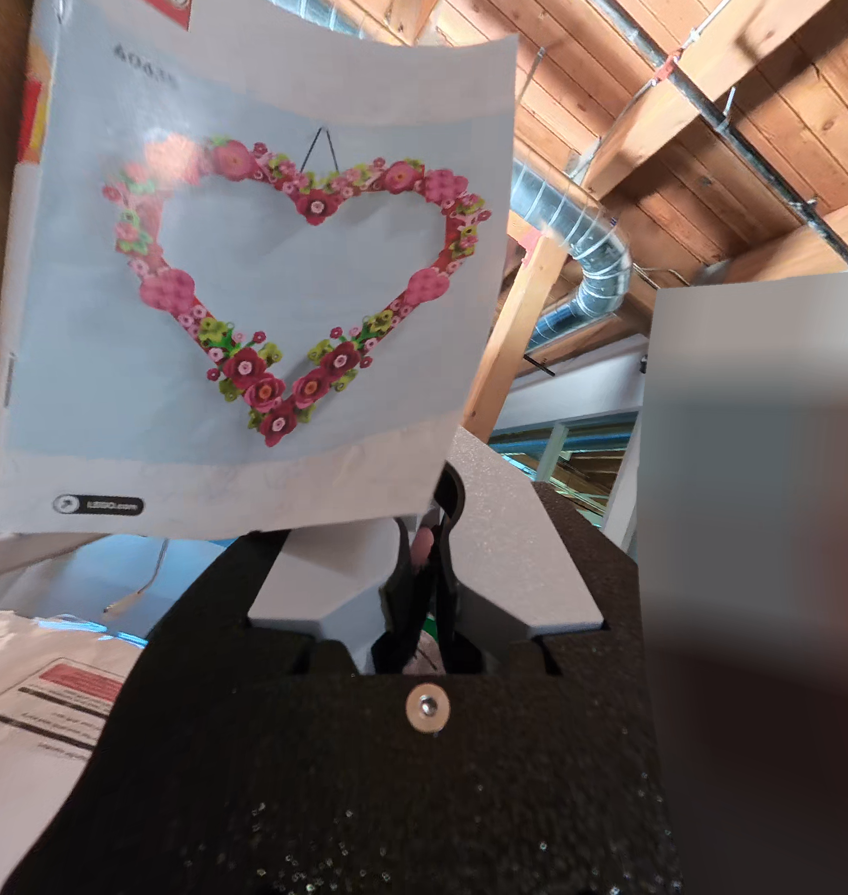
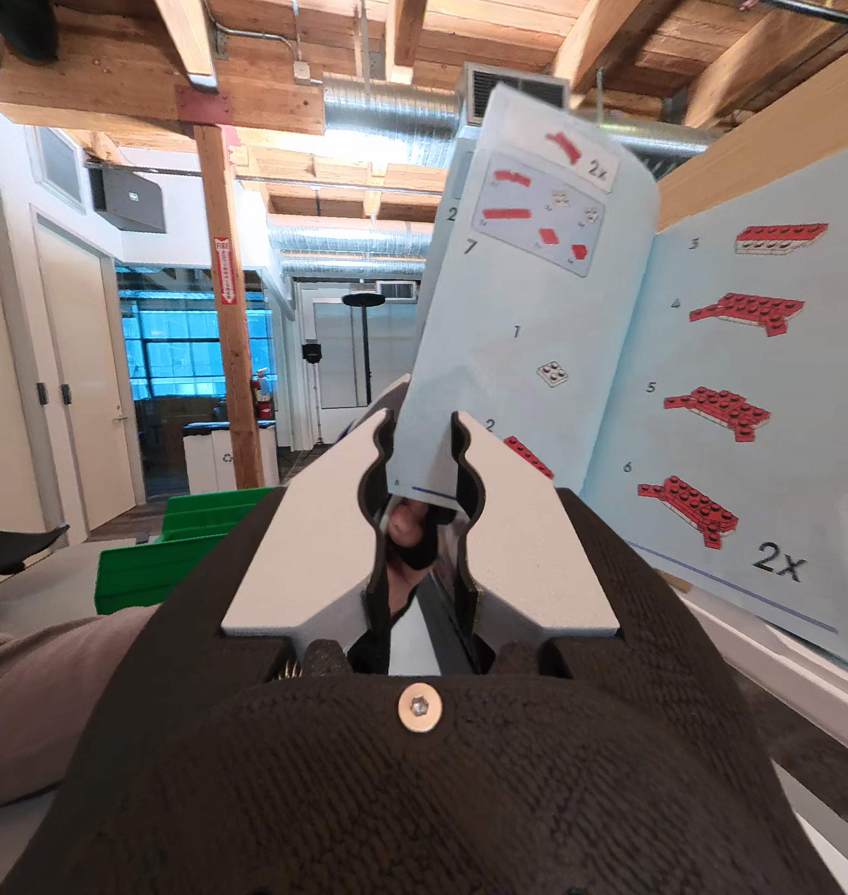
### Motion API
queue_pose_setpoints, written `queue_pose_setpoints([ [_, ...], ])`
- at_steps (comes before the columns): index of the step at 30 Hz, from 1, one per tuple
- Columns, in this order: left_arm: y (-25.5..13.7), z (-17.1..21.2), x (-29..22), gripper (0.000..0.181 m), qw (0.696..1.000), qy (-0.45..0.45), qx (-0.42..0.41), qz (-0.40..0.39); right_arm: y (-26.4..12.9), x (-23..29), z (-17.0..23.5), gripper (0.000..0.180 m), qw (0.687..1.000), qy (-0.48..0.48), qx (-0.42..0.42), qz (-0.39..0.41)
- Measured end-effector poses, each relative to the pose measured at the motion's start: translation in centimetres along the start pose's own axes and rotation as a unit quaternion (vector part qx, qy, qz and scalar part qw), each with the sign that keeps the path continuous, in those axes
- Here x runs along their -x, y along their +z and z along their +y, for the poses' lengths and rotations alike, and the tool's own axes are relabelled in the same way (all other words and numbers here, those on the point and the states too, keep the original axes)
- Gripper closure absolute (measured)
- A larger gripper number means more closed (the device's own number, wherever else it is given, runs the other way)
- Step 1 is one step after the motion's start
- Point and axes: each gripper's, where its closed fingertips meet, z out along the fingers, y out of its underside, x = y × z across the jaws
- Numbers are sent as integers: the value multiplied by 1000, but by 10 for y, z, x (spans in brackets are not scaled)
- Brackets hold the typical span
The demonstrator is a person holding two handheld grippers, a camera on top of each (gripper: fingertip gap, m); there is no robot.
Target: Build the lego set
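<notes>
Left tongs, in the left wrist view, are pressed nearly together and seem to pinch the lower right corner of the instruction booklet, though paper hides the tips; its cover with a flower heart hangs upright before wooden ceiling beams. Right tongs, in the right wrist view, stand spread with a curled booklet page's bottom edge between the fingers, a green bin lower left.
</notes>
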Motion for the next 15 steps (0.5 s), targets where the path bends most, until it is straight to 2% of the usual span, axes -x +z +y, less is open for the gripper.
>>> queue_pose_setpoints([
  [6,-3,-1,5,181,999,24,5,-30,-10,-24,-11,152,995,-41,-2,89],
  [9,-2,-1,7,181,999,30,9,-35,-16,-34,-23,149,984,-95,-6,150],
  [15,3,1,9,181,999,37,20,-35,-8,-28,-32,136,965,-175,35,190],
])
